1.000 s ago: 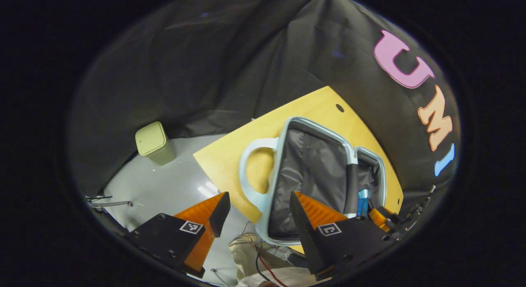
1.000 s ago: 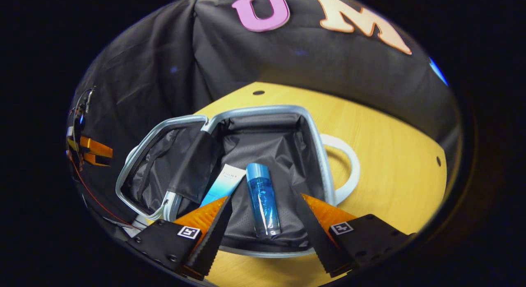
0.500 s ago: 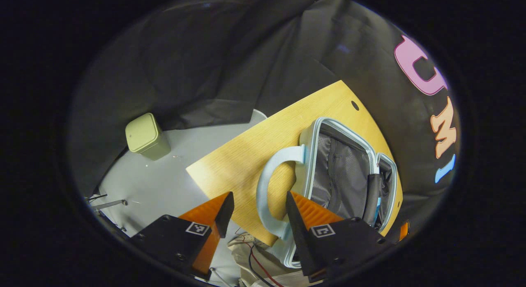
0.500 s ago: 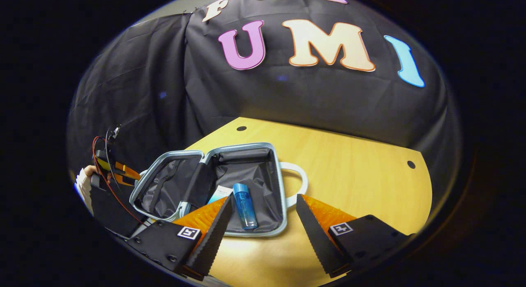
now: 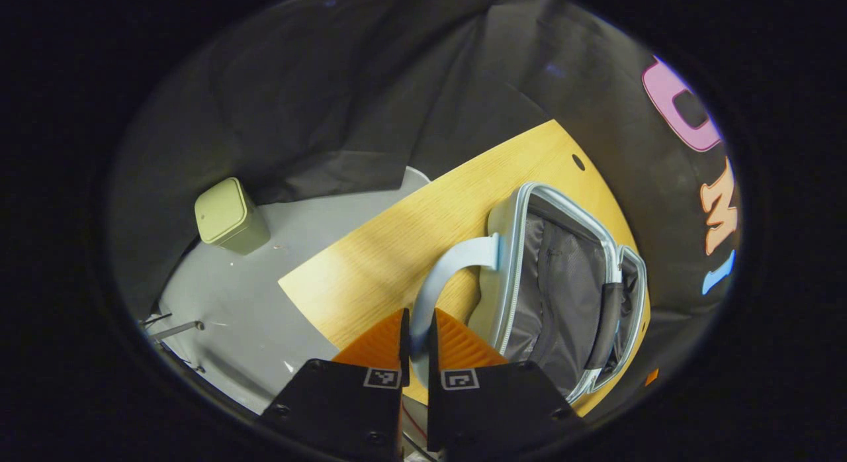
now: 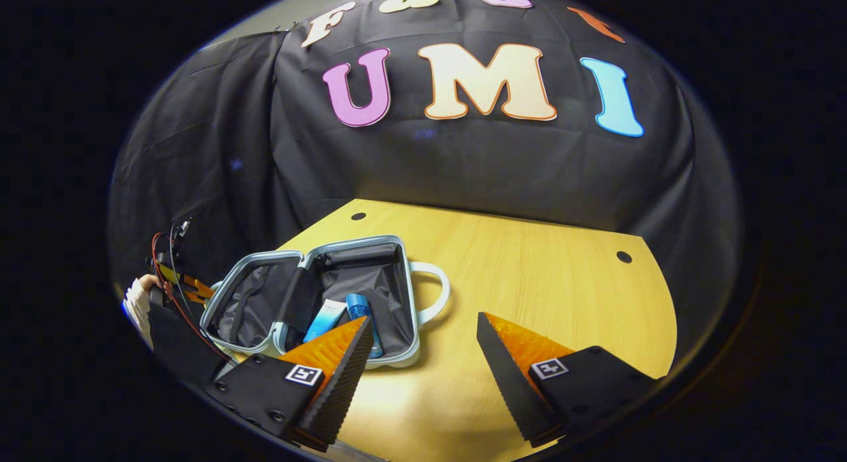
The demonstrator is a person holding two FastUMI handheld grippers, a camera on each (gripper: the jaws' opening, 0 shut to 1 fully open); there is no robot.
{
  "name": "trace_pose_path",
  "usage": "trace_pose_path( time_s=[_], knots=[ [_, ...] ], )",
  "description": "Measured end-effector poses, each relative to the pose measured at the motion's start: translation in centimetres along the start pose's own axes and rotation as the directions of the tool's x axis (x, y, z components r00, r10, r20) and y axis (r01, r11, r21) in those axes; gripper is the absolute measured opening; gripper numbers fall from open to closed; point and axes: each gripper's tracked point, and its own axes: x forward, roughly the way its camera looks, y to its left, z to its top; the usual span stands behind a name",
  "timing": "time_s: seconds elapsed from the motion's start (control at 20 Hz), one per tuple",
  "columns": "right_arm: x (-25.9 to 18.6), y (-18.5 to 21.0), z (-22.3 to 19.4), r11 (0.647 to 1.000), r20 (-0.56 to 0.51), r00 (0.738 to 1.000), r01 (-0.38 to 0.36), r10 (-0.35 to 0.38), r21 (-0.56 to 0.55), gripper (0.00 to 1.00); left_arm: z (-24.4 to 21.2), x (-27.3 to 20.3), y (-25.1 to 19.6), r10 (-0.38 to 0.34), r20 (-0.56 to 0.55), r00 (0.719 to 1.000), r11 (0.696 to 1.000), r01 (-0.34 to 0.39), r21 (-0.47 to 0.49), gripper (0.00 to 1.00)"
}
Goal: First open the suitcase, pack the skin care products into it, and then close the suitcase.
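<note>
The pale-blue handle (image 5: 442, 277) of the open grey-lined suitcase (image 6: 317, 296) on the wooden counter (image 6: 529, 296) was pinched by the left tongs (image 5: 417, 329), presumably for closing, while the right tongs (image 6: 423, 356) gaped empty.

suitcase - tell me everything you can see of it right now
The suitcase is small, with a pale blue hard shell, a silvery rim and dark grey fabric lining. It lies open on the wooden table, both halves spread flat. Each half has a loop handle; the left gripper is shut on the left half's handle. Inside the other half lie a blue bottle and a white-and-blue tube.
</note>
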Motion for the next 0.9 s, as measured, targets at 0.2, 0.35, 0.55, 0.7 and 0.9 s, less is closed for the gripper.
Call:
trace_pose_path(
  time_s=[0.2,0.35,0.55,0.7,0.9],
  knots=[
    [-0.4,-0.5,0.4,0.999,0.02,1.0,0.005,-0.006,0.032,0.98,0.3,-1.4,-1.3,-0.022,0.019,1.0,0.999,0.022,0.024,0.04],
    [-0.4,-0.9,0.6,0.999,0.037,0.999,0.008,-0.01,0.047,0.95,1.5,-3.9,-2.9,-0.024,0.05,0.998,0.996,0.019,0.086,0.04],
    [-0.5,-1.5,0.7,0.997,0.048,0.999,0.002,-0.006,0.077,0.98,3.2,-8.5,-7.1,-0.051,0.081,0.995,0.987,0.039,0.153,0.03],
    [-0.6,-1.6,0.9,0.997,0.053,0.999,-0.006,0.002,0.073,0.98,3.9,-11.6,-10.5,-0.071,0.096,0.993,0.974,0.048,0.222,0.02],
    [-1.0,-2.0,1.5,0.998,0.073,0.997,-0.015,0.01,0.06,0.98,3.9,-14.8,-16.0,-0.09,0.113,0.99,0.953,0.053,0.299,0.03]
  ],
)
